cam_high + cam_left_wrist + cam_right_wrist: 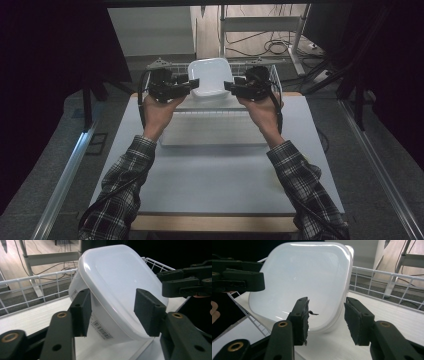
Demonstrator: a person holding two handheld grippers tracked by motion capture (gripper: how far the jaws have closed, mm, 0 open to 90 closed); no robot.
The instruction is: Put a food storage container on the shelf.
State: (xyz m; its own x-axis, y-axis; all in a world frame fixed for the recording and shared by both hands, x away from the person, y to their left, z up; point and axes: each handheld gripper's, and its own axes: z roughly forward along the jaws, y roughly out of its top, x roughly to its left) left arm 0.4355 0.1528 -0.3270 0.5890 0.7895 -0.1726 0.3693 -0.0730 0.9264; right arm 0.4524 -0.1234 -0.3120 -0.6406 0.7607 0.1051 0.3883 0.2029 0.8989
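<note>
One glossy white plastic tub (pixel 209 77), square with rounded corners and a barcode sticker on its side, leans tilted on its edge in the white wire basket (pixel 275 80) at the far end of the pale table (pixel 210 175). Two hands in checked sleeves reach forward, level, holding the two black grippers from either side of the tub, tips pointing inward at each other. The left gripper (pixel 112 307) has its matte jaws standing apart astride the tub's rim without pressing on it, and the right gripper (pixel 326 315), its pads frayed, also stands parted, just clear of the rim.
</note>
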